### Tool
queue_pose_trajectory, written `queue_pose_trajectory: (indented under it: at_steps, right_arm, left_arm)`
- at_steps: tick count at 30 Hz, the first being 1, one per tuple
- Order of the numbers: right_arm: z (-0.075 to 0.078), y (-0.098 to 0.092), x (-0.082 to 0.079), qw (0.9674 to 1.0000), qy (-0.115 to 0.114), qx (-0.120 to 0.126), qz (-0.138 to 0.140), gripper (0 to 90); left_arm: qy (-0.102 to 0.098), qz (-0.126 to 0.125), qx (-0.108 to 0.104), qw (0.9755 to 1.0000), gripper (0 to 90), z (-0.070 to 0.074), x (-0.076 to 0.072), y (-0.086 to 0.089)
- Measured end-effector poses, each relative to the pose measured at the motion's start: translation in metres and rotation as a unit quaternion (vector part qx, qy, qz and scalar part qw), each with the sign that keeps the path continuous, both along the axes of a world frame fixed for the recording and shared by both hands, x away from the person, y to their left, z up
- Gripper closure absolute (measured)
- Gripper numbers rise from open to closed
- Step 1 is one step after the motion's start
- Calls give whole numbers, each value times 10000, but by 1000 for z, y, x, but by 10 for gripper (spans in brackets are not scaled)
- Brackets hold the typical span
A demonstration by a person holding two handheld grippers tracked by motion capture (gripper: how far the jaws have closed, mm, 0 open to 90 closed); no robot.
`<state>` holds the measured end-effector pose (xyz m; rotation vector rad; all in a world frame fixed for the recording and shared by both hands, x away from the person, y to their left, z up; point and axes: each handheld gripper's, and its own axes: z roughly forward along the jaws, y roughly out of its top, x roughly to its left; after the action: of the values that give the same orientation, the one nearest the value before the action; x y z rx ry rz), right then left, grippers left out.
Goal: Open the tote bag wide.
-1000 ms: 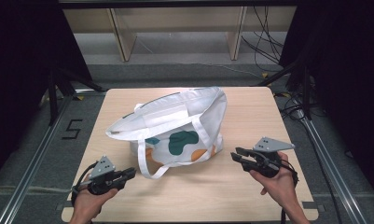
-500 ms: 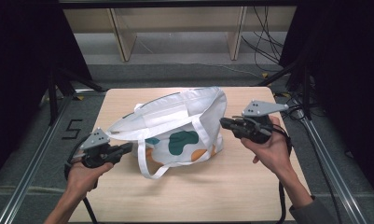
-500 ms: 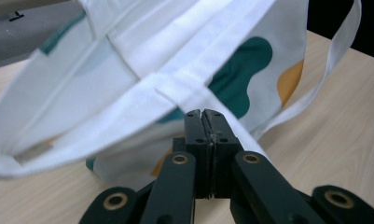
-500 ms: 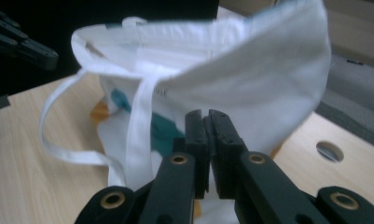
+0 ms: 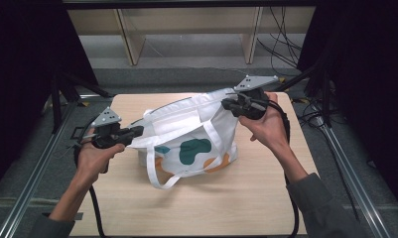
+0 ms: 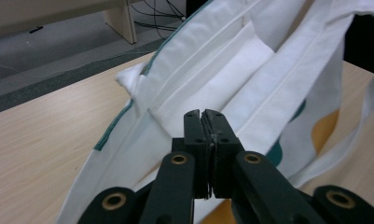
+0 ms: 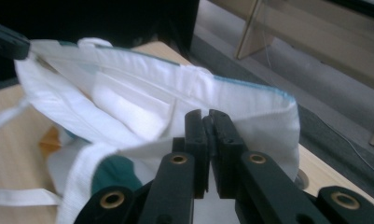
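Observation:
A white tote bag [image 5: 186, 134] with green and orange shapes lies on the wooden table [image 5: 236, 203]. Its mouth is held up and stretched between my two grippers. My left gripper [image 5: 138, 131] is shut on the left end of the rim, and the white fabric [image 6: 231, 79] spreads out past its closed tips [image 6: 204, 114]. My right gripper [image 5: 226, 103] is shut on the right end of the rim, higher and farther back. Its tips [image 7: 206, 115] pinch the green-edged fabric [image 7: 250, 107]. One white handle loop [image 5: 162, 181] hangs down onto the table in front.
Metal rails [image 5: 33, 183] run along both sides of the table. Wooden shelf legs [image 5: 129, 42] stand on the floor behind it, and cables [image 5: 286, 44] lie at the back right. Each gripper's black cable [image 5: 292, 218] trails toward the front edge.
Both grippers moved from the front of the table to the two ends of the bag's rim and rose with it. The bag's mouth is now lifted and pulled wide.

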<state>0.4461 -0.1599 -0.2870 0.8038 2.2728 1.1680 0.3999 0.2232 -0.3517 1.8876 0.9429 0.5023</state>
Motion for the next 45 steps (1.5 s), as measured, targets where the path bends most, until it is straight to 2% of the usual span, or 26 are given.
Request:
queue_pose_trajectory:
  at_steps: [2, 4, 6, 7, 11, 12, 16, 17, 19, 20, 24, 28, 29, 30, 31, 32, 34, 35, 36, 37, 38, 39, 40, 43, 44, 45]
  right_arm:
    - [-9, 0, 9, 9998, 72, -134, -140, 870]
    - [-16, -2, 16, 9994, 221, -221, -136, 869]
    - [-24, -2, 20, 9989, 315, -151, -315, 858]
    - [-23, -4, 21, 9994, 199, -126, -255, 857]
    - [-12, 0, 11, 9997, 147, 24, -177, 871]
    - [0, 5, 10, 9998, -86, 111, -112, 874]
    - [11, 14, 10, 9996, -136, 207, -124, 889]
    - [12, 16, 13, 9998, -144, 123, 7, 895]
    - [7, 25, 18, 9999, -91, -28, -33, 900]
    - [4, 26, 22, 9998, -155, -124, -47, 900]
    - [-13, 23, 32, 9988, 277, -347, -202, 900]
    - [-35, 14, 39, 9958, 561, -650, -325, 900]
    - [-44, 11, 41, 9940, 727, -743, -351, 900]
    - [-66, 6, 43, 9909, 991, -802, -429, 900]
    - [-66, 6, 43, 9909, 991, -802, -429, 900]
    - [-89, 3, 44, 9880, 1250, -804, -426, 900]
    - [-110, 2, 46, 9849, 1412, -894, -443, 900]
    - [-121, 2, 45, 9814, 1606, -944, -457, 900]
    - [-132, 3, 44, 9795, 1700, -976, -460, 900]
    - [-143, 4, 43, 9783, 1709, -1104, -387, 900]
    - [-150, 6, 40, 9759, 1873, -997, -506, 900]
    - [-150, 6, 40, 9759, 1873, -997, -506, 900]
    - [-151, 3, 38, 9786, 1794, -903, -439, 900]
    - [-144, 2, 39, 9780, 1804, -942, -460, 900]
    - [-128, 1, 39, 9822, 1614, -850, -447, 900]
    - [-123, 1, 40, 9862, 1426, -729, -409, 900]
  left_arm:
    - [193, 140, -76, 9997, 881, -14, 17, 4]
    - [256, 239, -93, 9993, 881, -20, 23, 5]
    - [481, 320, -292, 9979, 882, -36, 35, 10]
    - [510, 338, -306, 9977, 883, -39, 36, 10]
    - [524, 330, -256, 9978, 886, -41, 38, 10]
    - [507, 342, -251, 9978, 887, -38, 39, 10]
    - [459, 350, -233, 9981, 888, -34, 39, 9]
    - [456, 369, -262, 9979, 889, -33, 39, 8]
    - [442, 340, -180, 9983, 889, -33, 40, 8]
    - [467, 307, -69, 9984, 889, -33, 41, 10]
    - [543, 439, -186, 9974, 891, -43, 44, 14]
    - [689, 462, -103, 9965, 892, -56, 47, 18]
    - [760, 481, -65, 9959, 892, -62, 48, 19]
    - [853, 487, -78, 9951, 893, -73, 50, 18]
    - [853, 487, -78, 9951, 894, -73, 50, 18]
    - [1019, 400, 89, 9939, 894, -84, 52, 17]
    - [1102, 382, 156, 9931, 894, -95, 53, 13]
    - [1097, 445, 190, 9928, 894, -100, 53, 12]
    - [1075, 475, 46, 9931, 895, -103, 53, 12]
    - [1118, 434, 67, 9928, 895, -103, 53, 15]
    - [1070, 431, 341, 9927, 896, -103, 52, 17]
    - [1070, 431, 341, 9927, 895, -103, 52, 17]
    - [1132, 417, 469, 9916, 895, -101, 51, 18]
    - [1129, 405, 412, 9919, 893, -95, 50, 17]
    - [1107, 416, 122, 9929, 892, -90, 48, 15]
    - [1057, 376, 61, 9937, 891, -86, 48, 14]
